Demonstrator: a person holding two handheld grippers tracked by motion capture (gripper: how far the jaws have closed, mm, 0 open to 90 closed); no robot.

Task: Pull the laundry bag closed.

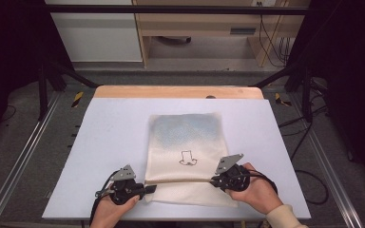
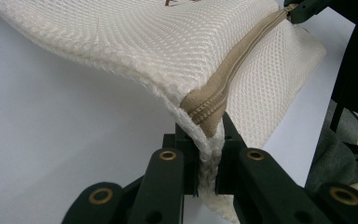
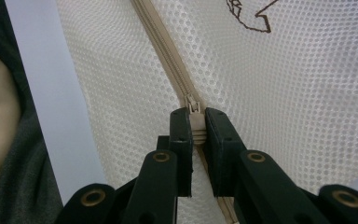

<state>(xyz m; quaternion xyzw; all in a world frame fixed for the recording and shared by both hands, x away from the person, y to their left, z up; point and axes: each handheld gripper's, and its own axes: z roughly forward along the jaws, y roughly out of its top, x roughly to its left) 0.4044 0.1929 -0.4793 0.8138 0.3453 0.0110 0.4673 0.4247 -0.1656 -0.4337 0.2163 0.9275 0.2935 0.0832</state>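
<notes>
A cream mesh bag (image 1: pixel 186 142) with a small dark drawing (image 1: pixel 187 158) lies on the white table (image 1: pixel 109 137), with a tan zipper (image 1: pixel 180 181) running across its near end. My left gripper (image 1: pixel 148 189) is shut on the bag's left edge at the zipper's end (image 2: pixel 208 116), lifting that corner a little off the table. My right gripper (image 1: pixel 215 180) is at the zipper's right end, shut on the tan zipper pull (image 3: pixel 196 122). The zipper teeth (image 3: pixel 165 51) look closed along the visible length. The mesh bag (image 3: pixel 298 93) spreads behind the pull.
The table's wooden far edge (image 1: pixel 178 91) faces a cabinet and cables beyond. Black frame posts (image 1: pixel 43 85) stand at both sides. A person's hands (image 1: pixel 256 194) hold both grippers at the near edge.
</notes>
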